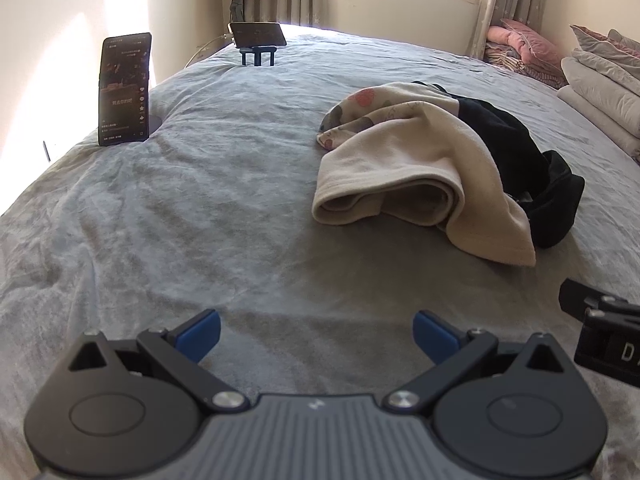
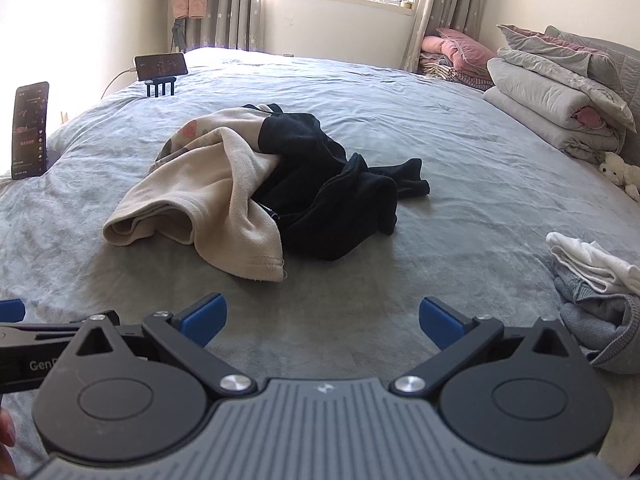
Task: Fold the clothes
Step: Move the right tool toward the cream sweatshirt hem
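Phones come first on the left: an upright phone (image 1: 125,89) propped at the bed's edge with its screen lit, and beyond it a second phone (image 1: 258,34) lying sideways on a small blue stand (image 1: 258,57), both probably set where the person can watch them while working. Nearer, the left gripper (image 1: 316,334) hovers low over the grey bedspread (image 1: 200,200), its blue-padded fingers (image 1: 200,330) spread wide with nothing between them. Ahead of both grippers lies the unfolded heap: a cream fleece garment (image 2: 200,196) with a printed lining, draped partly over a crumpled black garment (image 2: 332,204), the two touching and tangled. The right gripper (image 2: 322,320) is likewise wide apart and empty, close beside the left one. Farther right sits a small stack of white and grey folded clothes (image 2: 596,280), likely finished pieces kept clear of the working space. Stacked quilts (image 2: 552,92) line the far right edge.
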A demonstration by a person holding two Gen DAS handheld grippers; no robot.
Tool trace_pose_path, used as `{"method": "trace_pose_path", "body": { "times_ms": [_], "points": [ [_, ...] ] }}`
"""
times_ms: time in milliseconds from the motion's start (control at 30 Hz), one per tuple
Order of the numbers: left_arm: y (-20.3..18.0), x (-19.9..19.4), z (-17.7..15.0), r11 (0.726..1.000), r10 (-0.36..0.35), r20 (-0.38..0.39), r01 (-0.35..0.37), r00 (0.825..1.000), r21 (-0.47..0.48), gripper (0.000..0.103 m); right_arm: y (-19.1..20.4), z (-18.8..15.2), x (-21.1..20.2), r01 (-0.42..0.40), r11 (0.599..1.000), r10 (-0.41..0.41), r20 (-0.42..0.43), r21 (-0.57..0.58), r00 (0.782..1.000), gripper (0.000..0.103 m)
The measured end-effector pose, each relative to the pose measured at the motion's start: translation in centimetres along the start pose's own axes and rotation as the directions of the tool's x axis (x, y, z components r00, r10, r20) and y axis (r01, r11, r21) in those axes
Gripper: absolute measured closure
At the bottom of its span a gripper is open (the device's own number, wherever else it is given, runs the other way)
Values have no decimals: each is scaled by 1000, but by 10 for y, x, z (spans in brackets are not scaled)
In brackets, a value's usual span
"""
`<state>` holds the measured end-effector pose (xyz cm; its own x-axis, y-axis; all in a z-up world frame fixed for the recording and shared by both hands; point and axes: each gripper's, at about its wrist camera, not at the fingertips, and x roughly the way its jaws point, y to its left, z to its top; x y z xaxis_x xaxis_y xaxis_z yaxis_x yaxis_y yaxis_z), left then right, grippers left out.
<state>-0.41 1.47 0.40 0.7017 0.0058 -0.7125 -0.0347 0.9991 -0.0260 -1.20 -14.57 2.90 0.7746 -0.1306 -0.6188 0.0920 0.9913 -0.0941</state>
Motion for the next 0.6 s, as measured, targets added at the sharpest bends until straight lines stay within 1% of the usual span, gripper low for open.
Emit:
{"method": "trace_pose_path", "body": {
  "times_ms": [133,267,400,467,600],
  "points": [
    [2,-4,0,1000,0,2,0,1000,-15,0,2,0,2,19,1000,-19,-2,-12,1000,0],
    [4,-6,0,999,-7,17,8,1000,-35,0,1,0,9,34,999,-34,-31,6,999,0],
    [0,-4,1,999,-11,-9,11,1000,-38,0,0,1,8,12,1000,-11,-45,23,999,0],
    [-2,-3,1,999,-10,-20,10,1000,-38,0,-1,1,6,8,999,-7,-38,33,999,0],
    [-3,-5,0,1000,4,-12,-4,1000,-28,0,-8,1,7,-12,996,16,-45,89,999,0]
  ]
}}
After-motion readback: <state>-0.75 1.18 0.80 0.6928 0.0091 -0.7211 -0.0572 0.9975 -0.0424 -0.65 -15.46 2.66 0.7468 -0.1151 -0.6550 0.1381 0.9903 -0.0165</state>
